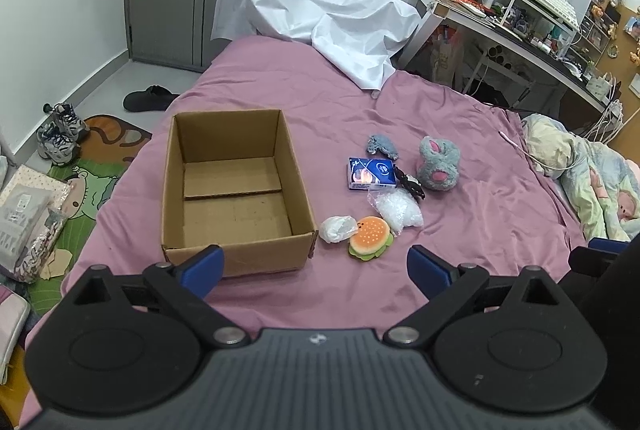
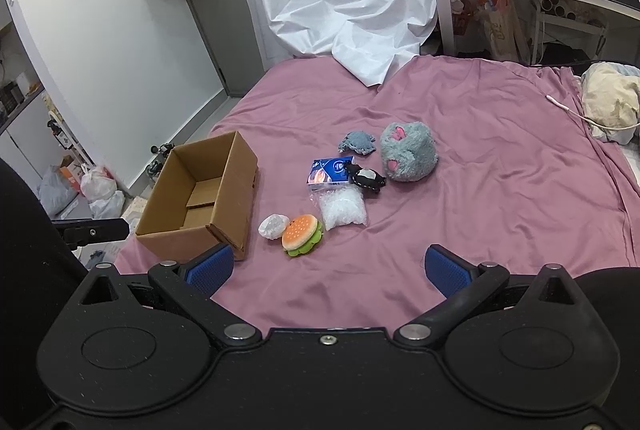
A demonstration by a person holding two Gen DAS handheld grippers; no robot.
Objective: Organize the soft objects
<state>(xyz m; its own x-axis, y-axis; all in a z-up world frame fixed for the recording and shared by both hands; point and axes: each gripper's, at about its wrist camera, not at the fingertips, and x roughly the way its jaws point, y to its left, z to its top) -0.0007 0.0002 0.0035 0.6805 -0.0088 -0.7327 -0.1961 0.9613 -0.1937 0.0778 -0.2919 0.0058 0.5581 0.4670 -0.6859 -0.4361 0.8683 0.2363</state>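
Pink bed [image 1: 460, 250] is being surveyed, cardboard box [image 1: 232, 189] empty; left gripper [image 1: 316, 270] and right gripper [image 2: 328, 266] are being held apart, unladen. Burger plush [image 1: 369, 238], nearest, probably needs grasping first.

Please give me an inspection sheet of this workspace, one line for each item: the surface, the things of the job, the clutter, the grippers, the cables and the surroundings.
Surface: pink bedsheet, wrinkled.
Job's things: open cardboard box, nothing inside; beside it burger plush, white wad, clear bag, blue packet, black toy, grey plush, small grey-blue plush.
Clutter: white sheet heaped at the far edge; floral quilt.
Grippers: left gripper and right gripper open, holding nothing.
Cables: white cable on the bed.
Surroundings: crowded desk, shoes on the floor.
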